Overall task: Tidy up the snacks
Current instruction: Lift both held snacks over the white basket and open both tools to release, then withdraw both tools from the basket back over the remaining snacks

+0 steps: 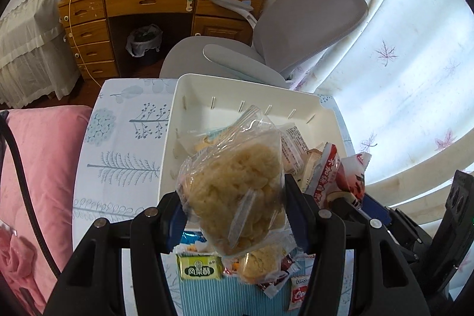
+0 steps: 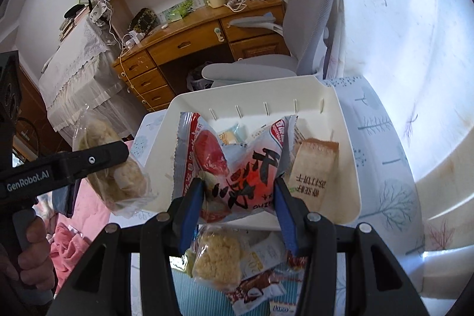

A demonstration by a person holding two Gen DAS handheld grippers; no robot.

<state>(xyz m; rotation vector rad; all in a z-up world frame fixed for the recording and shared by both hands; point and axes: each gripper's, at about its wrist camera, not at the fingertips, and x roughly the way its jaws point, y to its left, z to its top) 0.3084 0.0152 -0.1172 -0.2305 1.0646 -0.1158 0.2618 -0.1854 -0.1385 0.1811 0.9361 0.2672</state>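
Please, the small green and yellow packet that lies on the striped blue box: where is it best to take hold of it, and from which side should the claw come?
Probably from above, closing on its two short ends. The green and yellow packet lies flat, label up, on the striped blue box, so only its edges give a hold. Its right end sits near a clear-wrapped pastry, so space there may be tight.
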